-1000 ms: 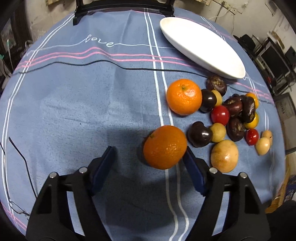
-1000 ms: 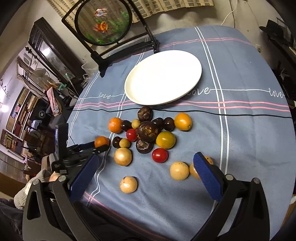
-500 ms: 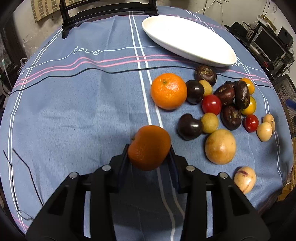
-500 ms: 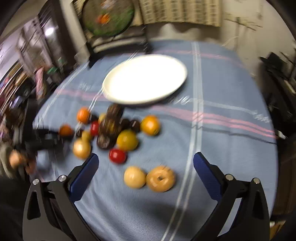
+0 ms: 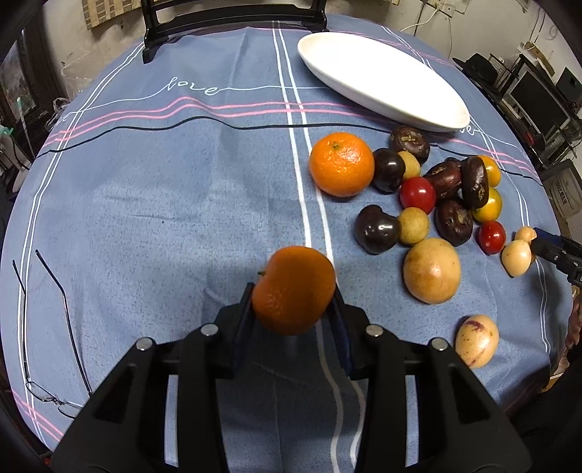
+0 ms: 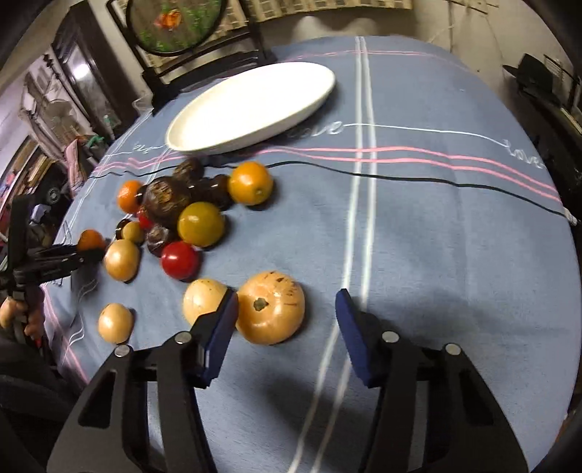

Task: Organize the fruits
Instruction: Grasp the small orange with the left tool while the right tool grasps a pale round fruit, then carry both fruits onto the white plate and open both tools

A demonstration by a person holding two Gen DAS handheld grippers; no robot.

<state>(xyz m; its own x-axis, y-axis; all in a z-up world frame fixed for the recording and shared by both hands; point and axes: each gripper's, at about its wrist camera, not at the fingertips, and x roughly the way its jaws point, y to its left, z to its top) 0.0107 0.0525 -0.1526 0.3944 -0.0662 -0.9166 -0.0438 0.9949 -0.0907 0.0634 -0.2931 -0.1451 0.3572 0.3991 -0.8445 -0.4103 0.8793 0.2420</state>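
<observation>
In the left wrist view my left gripper (image 5: 293, 294) is shut on a mandarin (image 5: 294, 289), held just above the blue tablecloth. A second mandarin (image 5: 341, 169) lies beyond it beside a cluster of dark, red and yellow fruits (image 5: 447, 193). In the right wrist view my right gripper (image 6: 286, 302) is low over the cloth, its jaws closing around a tan fruit with a stem scar (image 6: 271, 307). The left pad is at the fruit's side and the right pad stands clear of it. A white oval plate (image 6: 251, 105) sits empty at the back.
Another tan fruit (image 6: 203, 300) lies right against the outside of the right gripper's left finger. A pair of glasses (image 5: 47, 327) lies near the table's left edge. A dark chair (image 5: 232, 18) stands behind the table. A large pale round fruit (image 5: 431, 271) sits right of the held mandarin.
The left gripper closed on the mandarin and lifted it off the cloth. The right gripper came down over the tan fruit and its jaws narrowed around it.
</observation>
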